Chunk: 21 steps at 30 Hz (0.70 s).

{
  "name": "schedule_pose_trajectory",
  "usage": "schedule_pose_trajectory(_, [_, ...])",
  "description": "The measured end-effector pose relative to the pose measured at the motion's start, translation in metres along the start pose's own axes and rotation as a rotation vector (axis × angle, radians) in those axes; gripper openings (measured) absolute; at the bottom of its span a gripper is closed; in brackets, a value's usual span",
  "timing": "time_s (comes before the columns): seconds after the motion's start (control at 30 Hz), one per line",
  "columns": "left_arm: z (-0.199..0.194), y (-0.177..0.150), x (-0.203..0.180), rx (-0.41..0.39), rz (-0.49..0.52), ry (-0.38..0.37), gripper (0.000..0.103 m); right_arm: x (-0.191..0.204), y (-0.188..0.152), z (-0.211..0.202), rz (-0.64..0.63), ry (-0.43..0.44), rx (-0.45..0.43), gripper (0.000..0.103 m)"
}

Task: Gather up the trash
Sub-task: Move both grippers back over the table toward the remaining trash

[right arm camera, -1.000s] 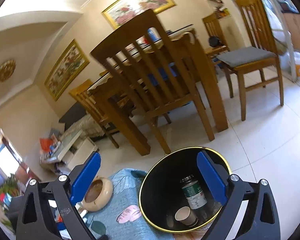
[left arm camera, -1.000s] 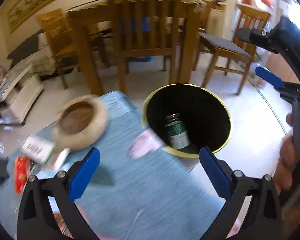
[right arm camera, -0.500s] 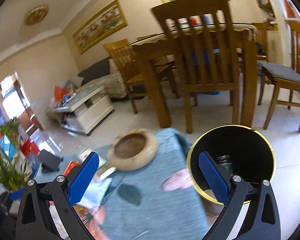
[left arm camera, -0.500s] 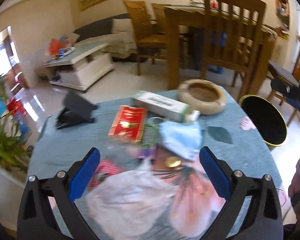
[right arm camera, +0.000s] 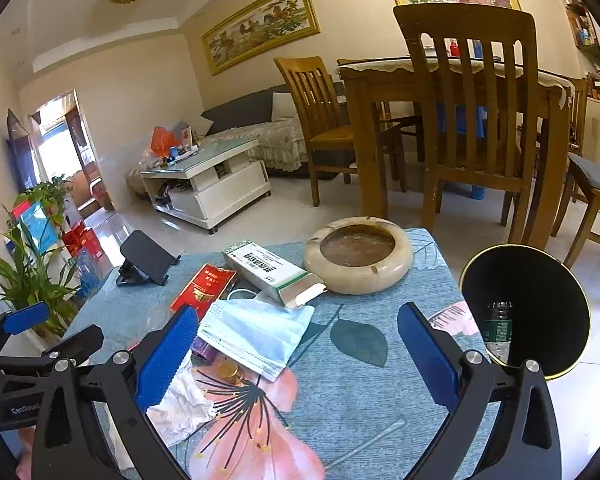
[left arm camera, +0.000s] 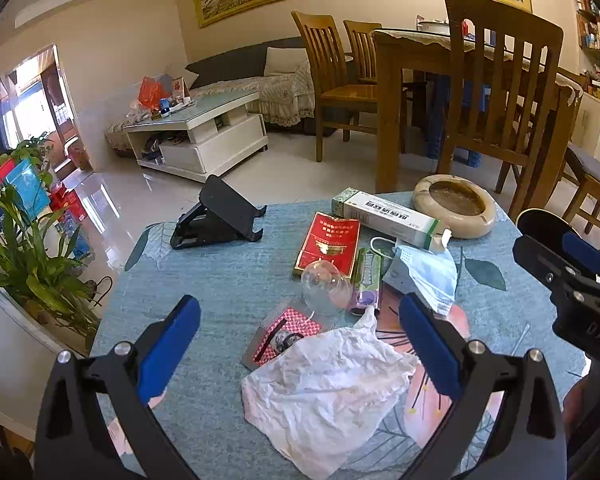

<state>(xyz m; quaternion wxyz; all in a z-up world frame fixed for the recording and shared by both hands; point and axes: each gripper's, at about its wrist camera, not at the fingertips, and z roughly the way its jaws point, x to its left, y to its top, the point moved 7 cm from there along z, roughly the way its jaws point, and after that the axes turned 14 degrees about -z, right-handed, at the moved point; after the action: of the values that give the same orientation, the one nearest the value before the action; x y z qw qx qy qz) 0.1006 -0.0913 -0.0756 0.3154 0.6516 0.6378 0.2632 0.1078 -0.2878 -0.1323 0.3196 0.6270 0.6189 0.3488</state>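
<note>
Trash is lying scattered on the blue floral tablecloth (left arm camera: 228,280). Nearest the left gripper (left arm camera: 300,336) a crumpled white tissue (left arm camera: 324,384) is spreading out, sitting between and just below its 2 blue pads, which are standing wide apart and gripping nothing. A red patterned wrapper (left arm camera: 278,336) is poking out from under the tissue's far edge. Just beyond it a clear plastic cup (left arm camera: 326,286) is lying on its side, touching a purple and green packet (left arm camera: 367,280). A light blue face mask (left arm camera: 430,272) is resting to the right of that packet, and a red packet (left arm camera: 328,242) is lying flat behind the cup. A white and green carton (left arm camera: 388,218) is lying at an angle beside a round stone ashtray (left arm camera: 454,206), with 1 end flap open.

The right gripper (right arm camera: 298,348) is hanging over the table's right side, its 2 pads also spread wide and holding nothing; the face mask is showing just past its left pad. The black bin (right arm camera: 540,304) with a gold rim is standing off the table's right edge, and a green-labelled bottle (right arm camera: 498,330) is lying inside it.

A black folding stand (left arm camera: 216,216) is sitting at the table's far left, well apart from the litter. Behind it a wooden chair (left arm camera: 496,92) is standing.
</note>
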Motion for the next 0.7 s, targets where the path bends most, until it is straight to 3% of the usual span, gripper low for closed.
schedule_pose_trajectory(0.7, [0.0056,-0.0061,0.0018,0.018,0.012,-0.010,0.100,0.0015,-0.0033,0.0040,0.011,0.003,0.010,0.099])
